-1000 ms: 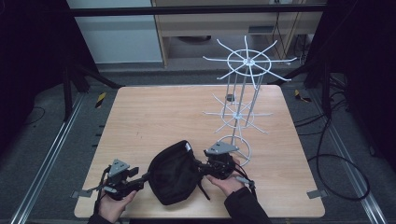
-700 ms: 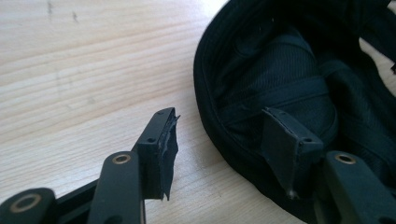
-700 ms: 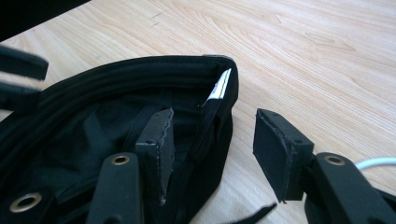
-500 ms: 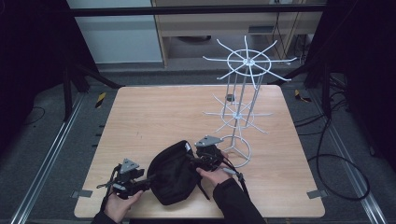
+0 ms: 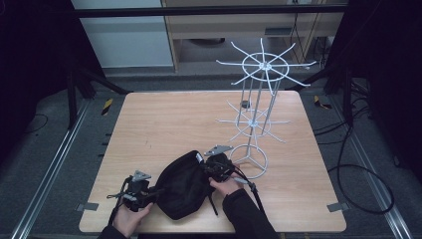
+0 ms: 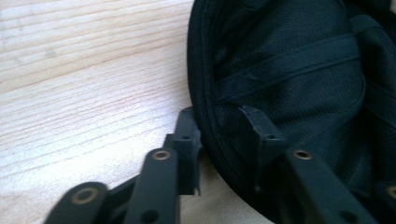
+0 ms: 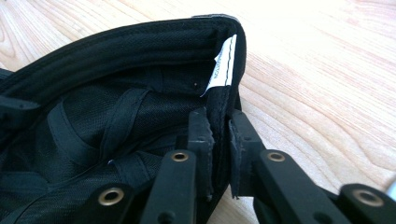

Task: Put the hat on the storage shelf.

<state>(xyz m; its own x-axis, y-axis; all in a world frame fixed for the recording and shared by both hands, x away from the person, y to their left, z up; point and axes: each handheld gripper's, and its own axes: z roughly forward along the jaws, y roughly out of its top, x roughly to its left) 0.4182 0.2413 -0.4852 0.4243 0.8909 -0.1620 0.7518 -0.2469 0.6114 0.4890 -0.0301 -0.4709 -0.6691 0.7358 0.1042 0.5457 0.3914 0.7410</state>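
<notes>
A black fabric cap (image 5: pixel 181 186) lies inside-up near the table's front edge, showing its lining and seam tapes (image 7: pixel 116 116). My right gripper (image 5: pixel 205 167) sits at the cap's far right rim. In the right gripper view this gripper (image 7: pixel 220 135) is shut on the cap's band, just below a white label (image 7: pixel 222 65). My left gripper (image 5: pixel 155 191) is at the cap's left edge. In the left gripper view it (image 6: pixel 219 140) stands open, its jaws straddling the cap's rim (image 6: pixel 201 102), one outside on the wood and one inside.
A white wire display rack (image 5: pixel 254 119) with spoked tiers stands right of centre, its ring base (image 5: pixel 249 159) close to my right gripper. The wooden table (image 5: pixel 164 119) stretches bare behind the cap. Its front edge lies just below both hands.
My right gripper has moved left, away from the rack base, taking the cap's rim with it. My left gripper has slid right up to the cap's edge.
</notes>
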